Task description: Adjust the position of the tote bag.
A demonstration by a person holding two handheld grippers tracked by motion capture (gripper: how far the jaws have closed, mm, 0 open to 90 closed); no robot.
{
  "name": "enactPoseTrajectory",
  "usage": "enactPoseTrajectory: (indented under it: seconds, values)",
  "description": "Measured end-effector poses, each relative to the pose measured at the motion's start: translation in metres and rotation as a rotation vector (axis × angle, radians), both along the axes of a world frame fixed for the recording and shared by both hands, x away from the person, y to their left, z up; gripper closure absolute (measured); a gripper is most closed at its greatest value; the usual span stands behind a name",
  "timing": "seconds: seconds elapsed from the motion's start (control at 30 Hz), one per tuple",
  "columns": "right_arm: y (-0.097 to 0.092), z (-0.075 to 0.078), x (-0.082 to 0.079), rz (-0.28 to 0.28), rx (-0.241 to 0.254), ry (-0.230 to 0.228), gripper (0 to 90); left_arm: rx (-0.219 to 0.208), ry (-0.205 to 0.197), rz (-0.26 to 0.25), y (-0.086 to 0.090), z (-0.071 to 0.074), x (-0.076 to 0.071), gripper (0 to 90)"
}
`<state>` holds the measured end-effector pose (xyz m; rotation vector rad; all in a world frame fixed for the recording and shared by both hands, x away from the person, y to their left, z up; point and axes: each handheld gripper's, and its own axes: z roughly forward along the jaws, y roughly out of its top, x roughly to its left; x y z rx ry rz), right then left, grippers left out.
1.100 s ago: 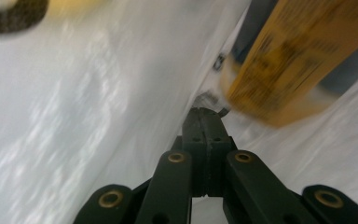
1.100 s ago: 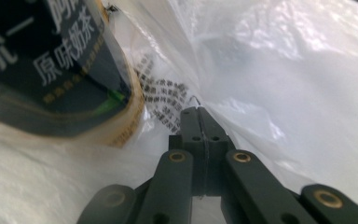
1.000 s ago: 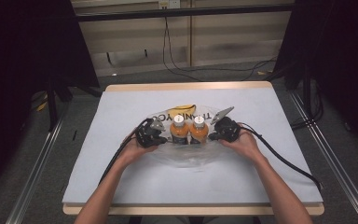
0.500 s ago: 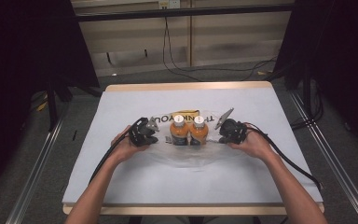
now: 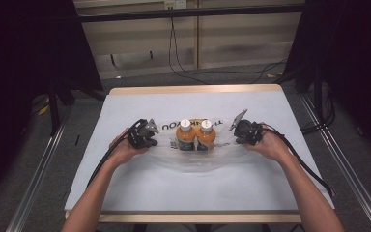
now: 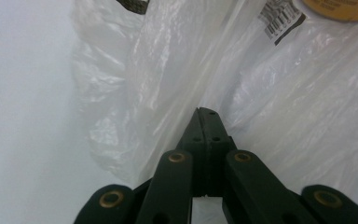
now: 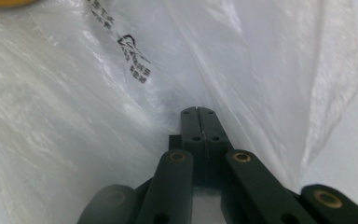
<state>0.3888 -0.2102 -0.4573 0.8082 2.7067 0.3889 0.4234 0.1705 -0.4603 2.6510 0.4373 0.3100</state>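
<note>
Two orange bottles with white caps [image 5: 185, 135] [image 5: 206, 135] stand side by side inside a clear plastic bag [image 5: 193, 162] lying on the white table cover. My left gripper [image 5: 150, 139] is at the bag's left edge and my right gripper [image 5: 236, 137] is at its right edge. In the left gripper view the jaws [image 6: 208, 114] are shut, with folds of the bag [image 6: 284, 93] running into their tips. The right gripper view shows the same: shut jaws [image 7: 198, 112] pinching the film [image 7: 51, 116]. An orange bottle [image 6: 340, 7] shows at the top right.
The table cover [image 5: 125, 188] ends at a wooden table edge [image 5: 193, 89] in the back. Black cables [image 5: 309, 169] trail from both grippers toward the front. Dark stands and metal rails [image 5: 38, 193] flank the table.
Both hands have drawn apart, the left one leftward and the right one rightward, and the bag is stretched wider between them. The bottles stay in place.
</note>
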Motion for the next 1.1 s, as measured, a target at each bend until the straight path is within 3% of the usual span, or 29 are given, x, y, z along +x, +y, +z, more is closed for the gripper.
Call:
enactPoseTrajectory:
  seconds: [0.1, 0.27, 0.43, 0.53, 0.6, 0.63, 0.87, 0.93, 1.0, 1.1]
  values:
    - [-0.010, 0.001, 0.000, -0.001, -0.032, 0.010, 90.0, -0.005, 0.012, 0.001, 0.004, 0.000, 0.002, 90.0]
    - [-0.017, 0.001, -0.003, -0.004, -0.020, 0.020, 90.0, 0.041, -0.002, -0.004, 0.008, 0.002, 0.003, 90.0]
    - [-0.024, 0.001, -0.007, 0.011, 0.002, 0.034, 90.0, 0.024, 0.016, 0.012, 0.015, 0.002, 0.000, 90.0]
    - [-0.027, 0.002, -0.009, 0.022, 0.011, 0.046, 90.0, 0.049, 0.016, -0.023, 0.017, 0.003, 0.000, 90.0]
    - [-0.025, 0.003, -0.013, 0.031, -0.001, 0.038, 90.0, 0.040, 0.024, -0.010, 0.019, 0.003, -0.002, 90.0]
    - [-0.025, 0.004, -0.015, 0.039, 0.001, 0.042, 90.0, 0.048, 0.026, -0.027, 0.021, 0.004, -0.001, 90.0]
    - [-0.030, 0.004, -0.024, 0.070, 0.047, 0.065, 90.0, 0.036, 0.045, -0.028, 0.028, 0.005, -0.010, 90.0]
    - [-0.030, 0.003, -0.024, 0.066, 0.050, 0.060, 90.0, 0.036, 0.041, -0.043, 0.029, 0.005, -0.009, 90.0]
    - [-0.030, 0.002, -0.021, 0.037, 0.049, 0.037, 90.0, 0.038, 0.013, -0.024, 0.030, 0.004, -0.007, 90.0]
    - [-0.027, 0.000, -0.013, 0.023, 0.058, 0.033, 90.0, 0.032, 0.029, -0.010, 0.033, 0.003, -0.004, 90.0]
